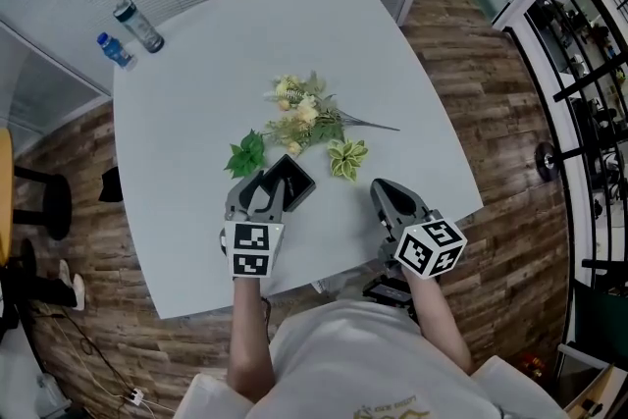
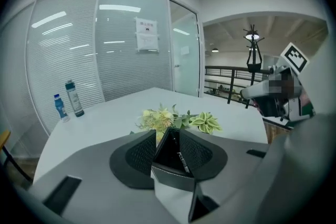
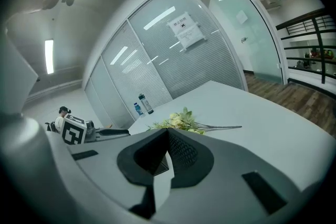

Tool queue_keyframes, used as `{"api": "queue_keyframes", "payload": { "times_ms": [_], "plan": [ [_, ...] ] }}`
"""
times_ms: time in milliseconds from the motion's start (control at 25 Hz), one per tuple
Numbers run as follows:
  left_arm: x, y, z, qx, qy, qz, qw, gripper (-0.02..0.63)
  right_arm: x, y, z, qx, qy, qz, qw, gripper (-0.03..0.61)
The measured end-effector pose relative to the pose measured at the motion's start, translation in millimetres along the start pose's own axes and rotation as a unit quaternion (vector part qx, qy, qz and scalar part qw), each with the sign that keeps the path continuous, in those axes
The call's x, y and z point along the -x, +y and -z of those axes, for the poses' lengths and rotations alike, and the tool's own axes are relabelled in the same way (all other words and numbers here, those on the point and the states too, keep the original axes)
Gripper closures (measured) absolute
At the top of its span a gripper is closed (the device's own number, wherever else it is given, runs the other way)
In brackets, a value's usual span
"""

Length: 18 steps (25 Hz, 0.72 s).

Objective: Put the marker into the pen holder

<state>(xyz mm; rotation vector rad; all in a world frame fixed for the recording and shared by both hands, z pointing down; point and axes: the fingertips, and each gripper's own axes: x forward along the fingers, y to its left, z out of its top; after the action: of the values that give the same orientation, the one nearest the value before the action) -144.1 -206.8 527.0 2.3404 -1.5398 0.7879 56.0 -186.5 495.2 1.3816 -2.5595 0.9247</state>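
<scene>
Closest to the camera, the left gripper [image 1: 265, 194] is sitting low in the head view. Its jaws are standing wide apart around the black pen holder [image 1: 294, 178] and do not look like they are squeezing it. What looks like the marker [image 2: 182, 159] is leaning inside the holder, running from upper left to lower right, and I cannot tell which way it is pointing. Off at lower right, the right gripper [image 1: 390, 193] is keeping its jaws together, holding nothing.

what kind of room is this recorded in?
Probably an office meeting room: glass partition walls with blinds, a printed notice stuck on the glass, and a large pale table on wood-look flooring.
</scene>
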Motion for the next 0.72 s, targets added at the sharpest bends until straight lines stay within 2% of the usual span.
{"api": "queue_keyframes", "payload": {
  "times_ms": [120,280,480,720],
  "plan": [
    [17.9,-4.7,-11.3,0.032,-0.029,0.017,0.9989,0.479,6.6,13.1,-6.1,0.01,-0.008,-0.009,1.0,0.563],
    [44.1,-11.6,-20.1,0.068,-0.063,0.039,0.995,0.55,13.3,34.1,-12.2,0.026,-0.02,-0.024,0.999,0.562],
    [76.6,-13.6,-28.1,0.097,-0.095,0.041,0.9898,0.589,25.6,60.9,-18.9,0.043,-0.037,-0.042,0.998,0.563],
    [106.7,-16.9,-34.0,0.148,-0.135,0.045,0.9786,0.603,42.1,84.0,-20.0,0.063,-0.054,-0.054,0.995,0.563]
  ]
}}
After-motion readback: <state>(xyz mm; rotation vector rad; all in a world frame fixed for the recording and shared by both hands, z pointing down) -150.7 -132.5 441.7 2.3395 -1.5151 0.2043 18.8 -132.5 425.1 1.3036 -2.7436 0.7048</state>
